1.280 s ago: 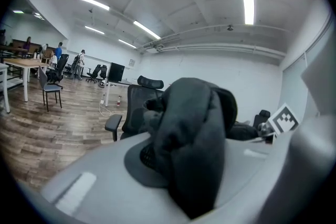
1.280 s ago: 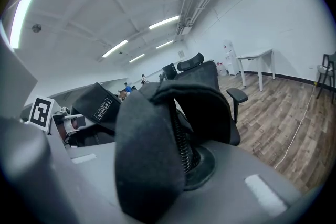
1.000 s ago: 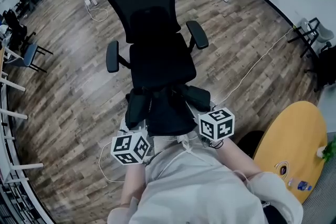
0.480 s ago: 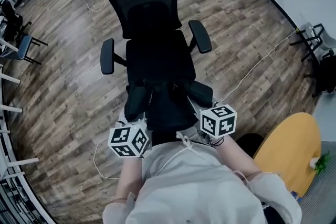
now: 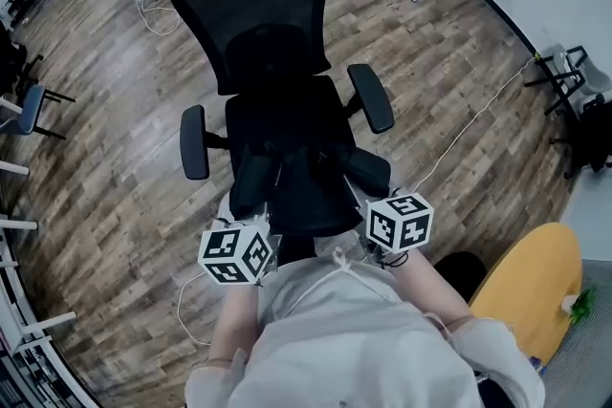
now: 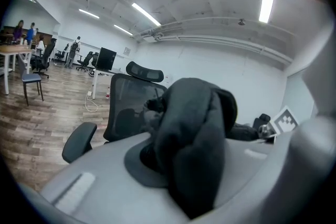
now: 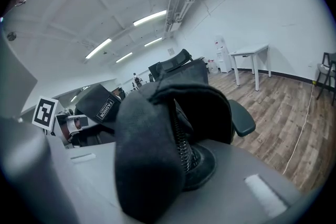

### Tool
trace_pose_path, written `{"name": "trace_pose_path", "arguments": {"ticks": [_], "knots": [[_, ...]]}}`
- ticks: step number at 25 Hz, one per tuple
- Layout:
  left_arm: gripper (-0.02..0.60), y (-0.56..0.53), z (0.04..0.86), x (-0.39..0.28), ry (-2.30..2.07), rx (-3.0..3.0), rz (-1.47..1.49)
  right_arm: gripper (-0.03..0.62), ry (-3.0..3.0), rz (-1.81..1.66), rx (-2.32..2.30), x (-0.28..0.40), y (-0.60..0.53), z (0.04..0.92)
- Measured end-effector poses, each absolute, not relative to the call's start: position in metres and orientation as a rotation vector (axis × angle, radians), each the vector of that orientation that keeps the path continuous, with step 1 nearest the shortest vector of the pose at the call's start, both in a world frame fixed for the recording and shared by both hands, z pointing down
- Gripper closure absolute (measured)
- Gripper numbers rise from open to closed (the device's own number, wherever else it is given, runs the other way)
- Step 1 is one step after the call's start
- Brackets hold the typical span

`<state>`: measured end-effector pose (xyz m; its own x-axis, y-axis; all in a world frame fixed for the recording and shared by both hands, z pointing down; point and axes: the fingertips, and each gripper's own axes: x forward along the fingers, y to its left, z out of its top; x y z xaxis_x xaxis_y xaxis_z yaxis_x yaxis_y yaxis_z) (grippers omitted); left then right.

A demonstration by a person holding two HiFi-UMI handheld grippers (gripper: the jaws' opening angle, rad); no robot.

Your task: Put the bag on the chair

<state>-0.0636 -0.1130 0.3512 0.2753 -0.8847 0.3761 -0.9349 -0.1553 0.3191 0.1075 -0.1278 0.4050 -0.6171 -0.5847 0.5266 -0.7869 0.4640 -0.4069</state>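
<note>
Head view: chair [image 5: 282, 115] nearer than a second ago; bag [image 5: 306, 191] now overlaps seat front. Left gripper [image 5: 239, 253], right gripper [image 5: 397, 223] both clenched on bag. Set-down looks close.

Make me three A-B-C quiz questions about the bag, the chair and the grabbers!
1. Where is the chair?
A. in front of the person
B. behind the person
C. lying tipped over

2. What colour is the bag?
A. red
B. black
C. white

3. What are the left gripper and right gripper doing?
A. hanging open
B. clamped on the bag
C. holding a cup

Answers: 1 A, the chair stands upright just ahead of the grippers. 2 B, its fabric is black in every view. 3 B, each gripper view shows bag fabric pinched in the jaws.
</note>
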Motion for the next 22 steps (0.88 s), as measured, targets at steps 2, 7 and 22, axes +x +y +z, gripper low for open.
{"name": "trace_pose_path", "arguments": {"ticks": [2,7,22], "knots": [[0.549,-0.138,0.352,-0.075,-1.620,2.067,0.143,0.565,-2.395,0.926,1.180,0.097,-0.152,0.406],[0.549,-0.202,0.366,-0.110,-1.588,2.048,0.155,0.565,-2.367,0.972,1.196,0.066,-0.211,0.418],[0.549,-0.350,0.481,-0.178,-1.497,1.941,0.260,0.565,-2.227,1.052,1.147,0.001,-0.356,0.520]]}}
